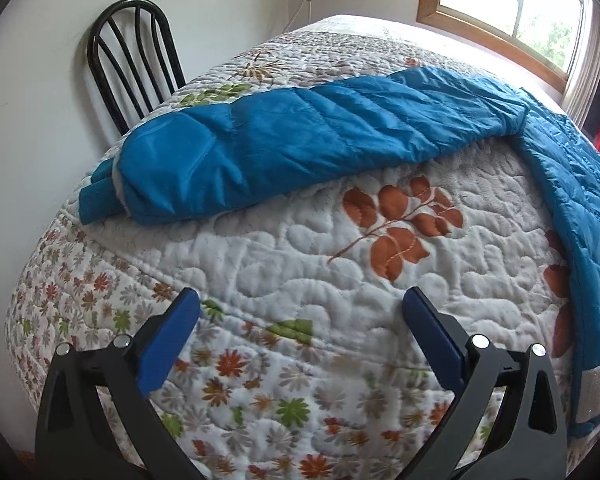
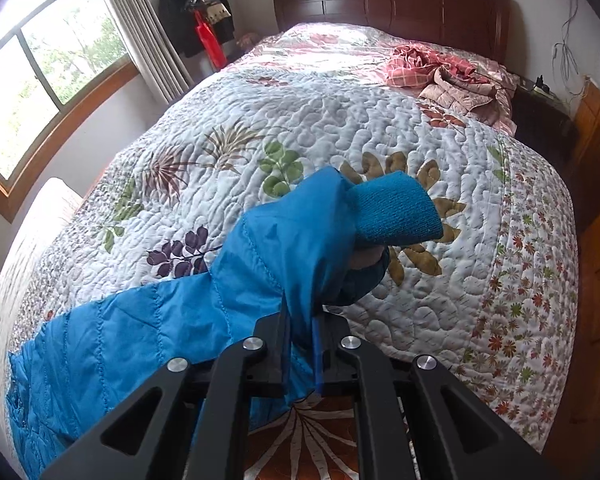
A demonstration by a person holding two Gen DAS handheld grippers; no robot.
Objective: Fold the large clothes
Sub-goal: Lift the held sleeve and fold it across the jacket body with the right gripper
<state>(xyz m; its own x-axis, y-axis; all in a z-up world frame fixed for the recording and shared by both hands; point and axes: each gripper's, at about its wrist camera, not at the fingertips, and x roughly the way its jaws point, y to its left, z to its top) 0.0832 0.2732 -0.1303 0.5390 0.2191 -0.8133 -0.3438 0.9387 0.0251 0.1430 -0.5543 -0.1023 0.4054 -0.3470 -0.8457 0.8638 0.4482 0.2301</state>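
A blue quilted jacket (image 1: 572, 200) lies on the bed. In the left wrist view one sleeve (image 1: 292, 140) stretches left across the quilt, its knit cuff (image 1: 96, 196) near the bed's left edge. My left gripper (image 1: 300, 308) is open and empty, hovering over the quilt below that sleeve. In the right wrist view my right gripper (image 2: 300, 320) is shut on the other sleeve (image 2: 292, 240) just behind its knit cuff (image 2: 396, 212) and holds it lifted above the bed. The jacket body (image 2: 100, 344) trails to the lower left.
The bed carries a white floral quilt (image 1: 300, 248). A black chair (image 1: 136, 60) stands against the wall at the bed's left. A heap of pink clothes (image 2: 452, 76) lies near the wooden headboard (image 2: 392, 8). Windows, a coat stand and wooden cabinets surround the bed.
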